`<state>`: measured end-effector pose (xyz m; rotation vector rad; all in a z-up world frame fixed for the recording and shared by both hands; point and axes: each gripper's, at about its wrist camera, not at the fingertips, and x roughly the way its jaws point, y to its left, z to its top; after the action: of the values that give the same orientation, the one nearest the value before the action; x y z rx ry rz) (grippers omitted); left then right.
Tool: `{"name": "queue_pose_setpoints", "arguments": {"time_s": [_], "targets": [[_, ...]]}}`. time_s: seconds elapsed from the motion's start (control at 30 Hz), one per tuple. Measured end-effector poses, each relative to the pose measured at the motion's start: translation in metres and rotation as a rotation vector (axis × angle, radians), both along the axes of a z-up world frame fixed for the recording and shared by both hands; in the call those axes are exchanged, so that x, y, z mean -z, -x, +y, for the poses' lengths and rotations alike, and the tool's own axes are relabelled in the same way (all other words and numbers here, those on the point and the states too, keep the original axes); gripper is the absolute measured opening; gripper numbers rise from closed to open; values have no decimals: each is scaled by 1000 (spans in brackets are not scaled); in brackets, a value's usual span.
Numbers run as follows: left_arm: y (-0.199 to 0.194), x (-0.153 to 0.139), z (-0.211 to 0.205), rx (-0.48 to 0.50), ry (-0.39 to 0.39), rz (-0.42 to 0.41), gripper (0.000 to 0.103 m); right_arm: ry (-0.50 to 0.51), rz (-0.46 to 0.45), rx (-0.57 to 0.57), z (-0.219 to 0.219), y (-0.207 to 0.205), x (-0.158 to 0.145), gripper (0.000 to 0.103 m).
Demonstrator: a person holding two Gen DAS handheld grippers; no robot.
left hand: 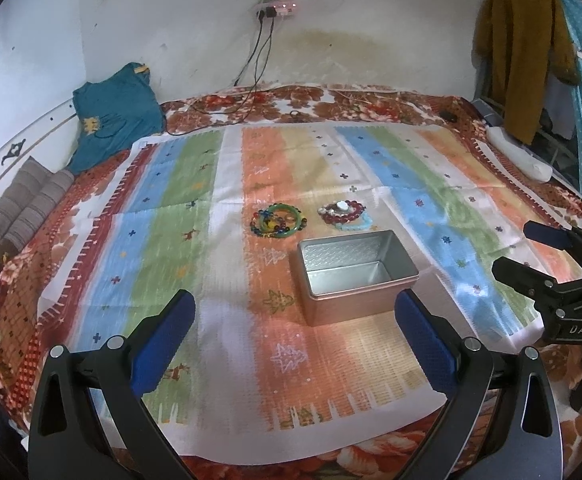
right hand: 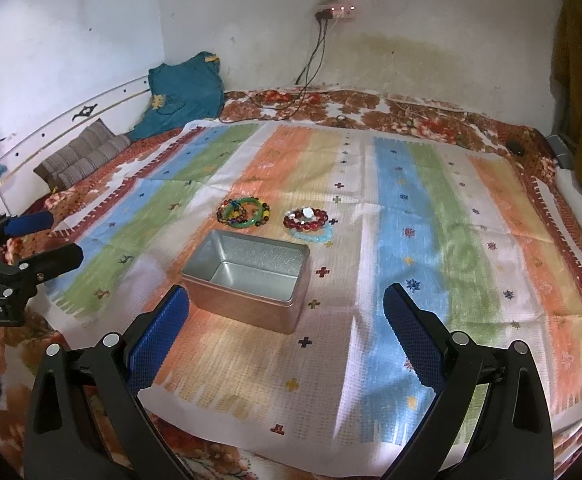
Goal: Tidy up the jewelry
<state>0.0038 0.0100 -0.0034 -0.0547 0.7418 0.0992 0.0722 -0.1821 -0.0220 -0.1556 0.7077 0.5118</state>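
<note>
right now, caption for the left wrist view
Open left gripper faces an empty metal tin and two bracelet piles on a striped cloth.

Open metal tin (right hand: 247,280) on striped cloth (right hand: 431,208), two bracelet piles (right hand: 245,211) beyond; right tool (right hand: 287,340) spread wide, empty

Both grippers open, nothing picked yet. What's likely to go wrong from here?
1. The left bracelet pile and right bracelet pile are stacked tangles; one pinch may drag up several.
2. The tin sits in front of both piles, so a low reach may knock it.
3. The striped cloth may bunch up.
</note>
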Motion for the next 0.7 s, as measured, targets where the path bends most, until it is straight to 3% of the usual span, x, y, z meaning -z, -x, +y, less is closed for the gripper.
{"name": "queue_pose_setpoints", "arguments": {"time_s": [0.7], "targets": [[-14,5,1,-24,-16,47,97,38,37,-11,16,-14,-1,99]]}}
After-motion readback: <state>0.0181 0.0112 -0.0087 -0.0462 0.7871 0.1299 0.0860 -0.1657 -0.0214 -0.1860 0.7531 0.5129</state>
